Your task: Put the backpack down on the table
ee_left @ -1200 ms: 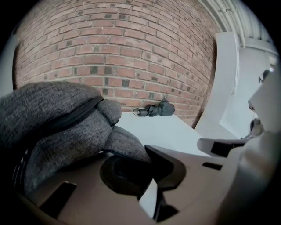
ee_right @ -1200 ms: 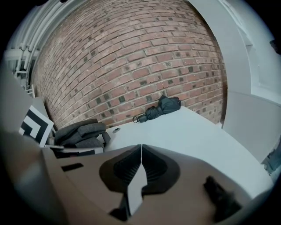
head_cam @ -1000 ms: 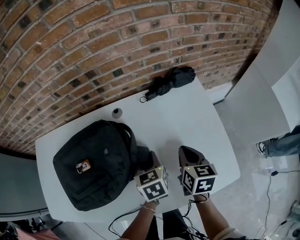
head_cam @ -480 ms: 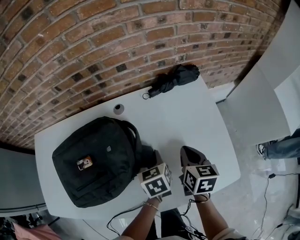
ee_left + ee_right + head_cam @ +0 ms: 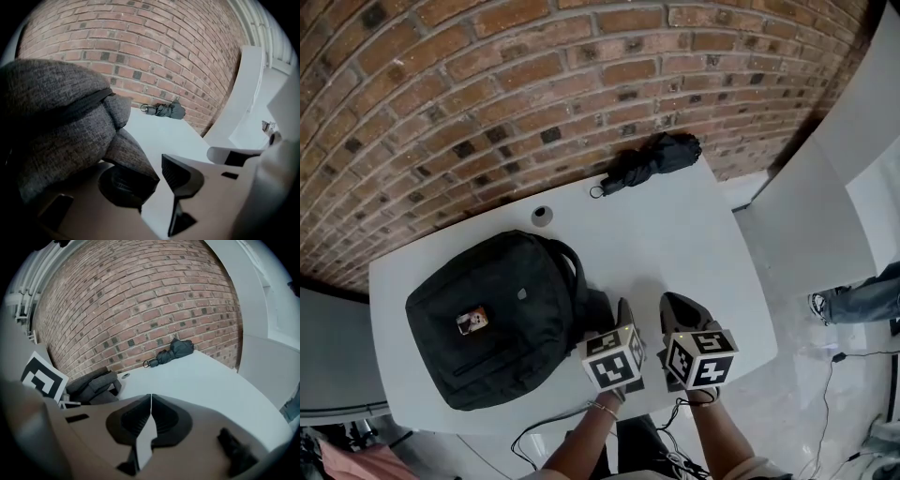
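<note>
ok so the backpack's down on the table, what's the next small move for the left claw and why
Probably draw the left claw back off the backpack: it lies flat on the table, and the jaws have just been opening, with its fabric flap lying loose between them.

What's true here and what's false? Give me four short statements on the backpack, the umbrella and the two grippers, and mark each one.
1. The backpack lies on the table. True.
2. The umbrella stands open. False: it is folded and lies at the table's far edge by the brick wall.
3. The right gripper is shut with nothing in it. True.
4. The left gripper is clamped on the backpack. False: its jaws have just been opening and stand apart. A fold of backpack fabric lies against one pad, and the other pad is clear of it.
</note>
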{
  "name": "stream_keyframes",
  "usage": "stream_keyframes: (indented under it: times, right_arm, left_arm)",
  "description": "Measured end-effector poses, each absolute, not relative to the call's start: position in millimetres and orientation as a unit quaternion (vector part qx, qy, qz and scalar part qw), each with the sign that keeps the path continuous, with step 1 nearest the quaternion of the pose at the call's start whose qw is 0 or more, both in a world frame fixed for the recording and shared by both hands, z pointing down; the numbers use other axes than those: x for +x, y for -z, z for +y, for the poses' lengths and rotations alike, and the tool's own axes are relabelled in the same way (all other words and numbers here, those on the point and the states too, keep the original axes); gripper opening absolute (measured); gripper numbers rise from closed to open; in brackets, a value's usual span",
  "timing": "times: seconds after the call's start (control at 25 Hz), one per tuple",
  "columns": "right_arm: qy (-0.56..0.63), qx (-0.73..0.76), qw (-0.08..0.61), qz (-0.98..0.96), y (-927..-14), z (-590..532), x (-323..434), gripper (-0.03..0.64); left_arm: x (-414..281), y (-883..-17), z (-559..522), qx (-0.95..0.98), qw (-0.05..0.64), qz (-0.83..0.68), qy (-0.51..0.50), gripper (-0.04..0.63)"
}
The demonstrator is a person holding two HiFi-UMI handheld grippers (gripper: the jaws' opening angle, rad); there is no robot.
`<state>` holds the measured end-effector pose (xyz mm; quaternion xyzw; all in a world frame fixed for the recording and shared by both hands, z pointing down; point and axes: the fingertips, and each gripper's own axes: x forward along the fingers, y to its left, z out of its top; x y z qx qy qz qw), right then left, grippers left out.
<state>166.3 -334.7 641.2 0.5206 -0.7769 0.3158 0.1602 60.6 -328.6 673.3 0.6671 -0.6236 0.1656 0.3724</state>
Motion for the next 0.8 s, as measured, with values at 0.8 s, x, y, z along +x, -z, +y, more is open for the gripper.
stream_keyframes:
  times: [0.8]
  right_arm:
    - [-0.313, 0.532, 0.163, -0.769, -631, -307, 180, 0.031]
  left_arm:
    - [80, -675, -302, 0.668, 0.394, -0.612, -0.154, 0.313]
